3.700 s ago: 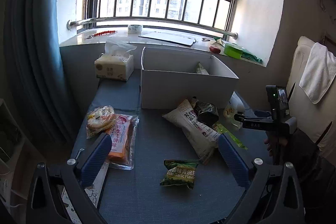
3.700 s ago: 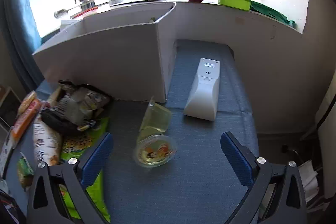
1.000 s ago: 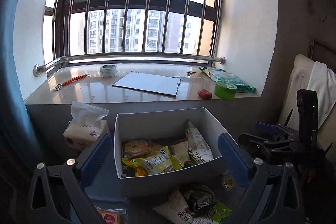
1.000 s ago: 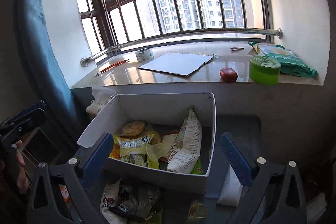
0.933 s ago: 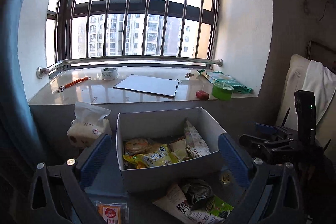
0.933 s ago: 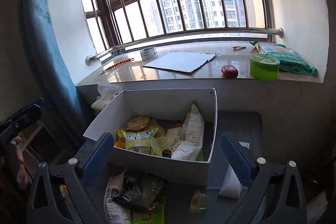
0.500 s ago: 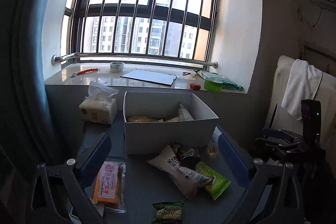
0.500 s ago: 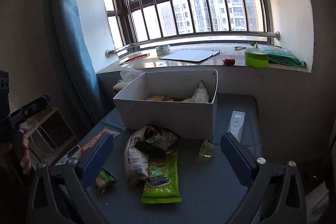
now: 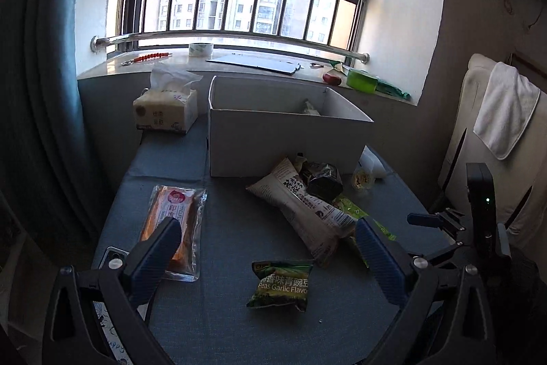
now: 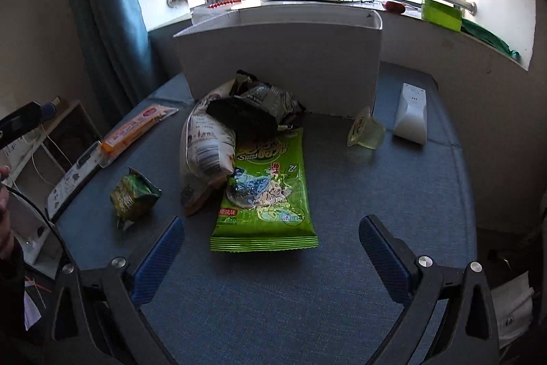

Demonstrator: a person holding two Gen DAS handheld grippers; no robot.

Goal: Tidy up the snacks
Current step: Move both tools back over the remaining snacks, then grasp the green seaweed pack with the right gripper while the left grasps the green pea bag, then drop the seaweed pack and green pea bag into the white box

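A white box (image 9: 283, 139) (image 10: 283, 64) stands at the back of the blue table (image 9: 222, 324). In front of it lie a long white snack bag (image 9: 304, 211) (image 10: 205, 146), a dark crumpled bag (image 9: 323, 182) (image 10: 253, 112), a flat green packet (image 10: 266, 190), a small green pea packet (image 9: 282, 283) (image 10: 133, 194), an orange biscuit pack (image 9: 172, 228) (image 10: 136, 129) and a jelly cup (image 9: 362, 178) (image 10: 365, 132). My left gripper (image 9: 266, 259) hangs open above the pea packet. My right gripper (image 10: 270, 259) is open over the green packet's near end. Neither holds anything.
A tissue pack (image 9: 165, 110) sits left of the box. A white device (image 10: 412, 113) lies at the right by the wall. The windowsill (image 9: 239, 60) carries tape, a board and green items. A curtain (image 9: 37, 91) hangs on the left; a towel (image 9: 506, 112) drapes a chair.
Both grippers have dropped from high over the box, where its contents showed, and pulled back low over the table's near side. Both stay open.
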